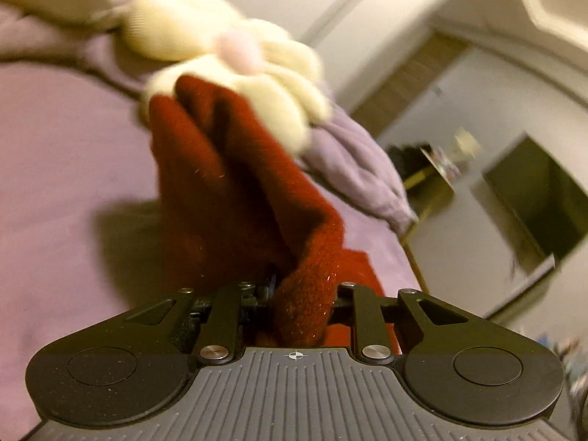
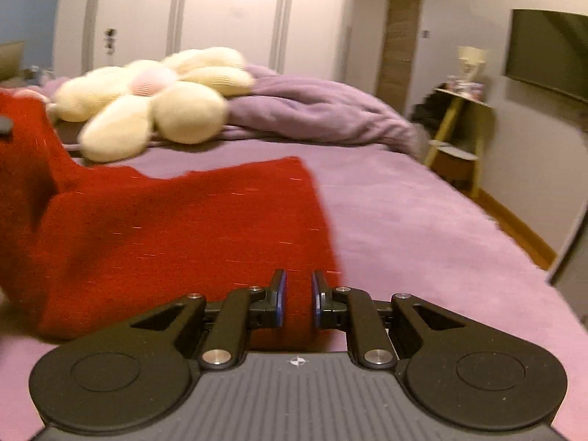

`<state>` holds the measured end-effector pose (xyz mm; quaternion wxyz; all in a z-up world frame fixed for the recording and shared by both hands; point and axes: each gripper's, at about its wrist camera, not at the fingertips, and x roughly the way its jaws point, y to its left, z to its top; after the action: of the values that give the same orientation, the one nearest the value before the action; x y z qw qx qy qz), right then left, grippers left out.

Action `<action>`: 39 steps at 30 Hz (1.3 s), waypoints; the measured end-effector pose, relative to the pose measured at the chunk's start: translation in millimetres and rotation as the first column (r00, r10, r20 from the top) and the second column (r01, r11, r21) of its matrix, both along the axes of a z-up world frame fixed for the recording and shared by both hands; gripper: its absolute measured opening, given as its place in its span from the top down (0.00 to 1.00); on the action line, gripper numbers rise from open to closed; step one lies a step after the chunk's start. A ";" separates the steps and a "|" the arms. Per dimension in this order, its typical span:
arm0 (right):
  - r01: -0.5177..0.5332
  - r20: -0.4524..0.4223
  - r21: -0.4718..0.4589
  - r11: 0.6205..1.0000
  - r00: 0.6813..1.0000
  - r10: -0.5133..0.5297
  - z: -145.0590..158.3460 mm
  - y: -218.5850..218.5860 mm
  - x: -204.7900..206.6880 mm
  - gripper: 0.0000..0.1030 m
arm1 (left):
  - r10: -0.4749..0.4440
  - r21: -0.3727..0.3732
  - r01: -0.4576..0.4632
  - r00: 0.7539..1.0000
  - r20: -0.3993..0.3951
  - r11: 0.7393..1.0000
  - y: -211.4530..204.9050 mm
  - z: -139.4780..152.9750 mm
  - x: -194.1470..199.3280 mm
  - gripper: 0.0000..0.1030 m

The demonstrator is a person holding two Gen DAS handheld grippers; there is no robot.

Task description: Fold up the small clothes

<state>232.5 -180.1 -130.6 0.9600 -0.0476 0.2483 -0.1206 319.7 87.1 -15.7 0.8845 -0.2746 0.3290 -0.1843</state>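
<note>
- Left wrist view: the left gripper (image 1: 299,294) is closed on a bunched fold of the red knit garment (image 1: 235,183), which is lifted off the purple bed (image 1: 66,169). The fingers are hidden by the cloth, so the depth of the grip cannot be told.
- The cloth is stretched away from the gripper toward the cream flower cushion (image 1: 228,58), its long axis running forward along the fingers.
- A slip may be judged likely if only the thick bunched edge is pinched; the raised part could also be dragged into the cushion.
- Right wrist view: the right gripper (image 2: 298,296) is seen part open, garment (image 2: 165,228) lying between its blue-padded fingers (image 2: 280,294), unpinched.
- Here the garment is spread on the bed (image 2: 422,220), rising at left. An uneven fold may result if one side is pulled alone.
</note>
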 end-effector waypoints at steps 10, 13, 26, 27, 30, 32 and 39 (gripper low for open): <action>0.063 -0.021 -0.017 0.998 0.998 -0.063 -10.2 -45.7 -20.7 0.87 | -0.157 0.045 0.162 0.983 -0.095 0.986 -120.1 -66.8 41.0 0.78; 0.066 -0.037 -0.018 0.998 0.997 -0.067 -15.1 -54.8 -27.2 0.86 | -0.150 0.000 0.151 0.979 -0.136 0.988 -119.2 -93.7 48.3 0.79; 0.097 -0.083 0.009 0.995 0.992 -0.096 -19.7 -62.2 -28.8 0.77 | -0.173 0.011 0.175 0.980 -0.101 0.985 -114.6 -88.0 46.3 0.65; 0.089 -0.076 0.000 0.996 0.993 -0.089 -17.2 -61.1 -30.1 0.76 | -0.184 -0.022 0.183 0.977 -0.111 0.983 -110.9 -83.2 45.8 0.58; 0.065 -0.055 -0.015 0.998 0.996 -0.065 -11.1 -59.1 -34.2 0.74 | -0.218 -0.077 0.211 0.972 -0.089 0.974 -102.1 -63.7 37.0 0.26; 0.051 -0.048 -0.008 0.999 0.998 -0.052 -7.2 -56.6 -34.9 0.73 | -0.222 -0.038 0.221 0.975 -0.032 0.975 -97.8 -48.9 27.3 0.19; -0.069 0.021 0.049 0.996 0.997 0.068 16.2 -25.1 -21.8 0.66 | -0.167 -0.170 0.149 0.982 -0.093 0.974 -62.7 -55.3 27.1 0.18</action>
<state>210.7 -205.1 -114.4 0.9668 -0.0309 0.2400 -0.0821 346.8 24.3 -71.0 0.8228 -0.3283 0.3805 -0.2654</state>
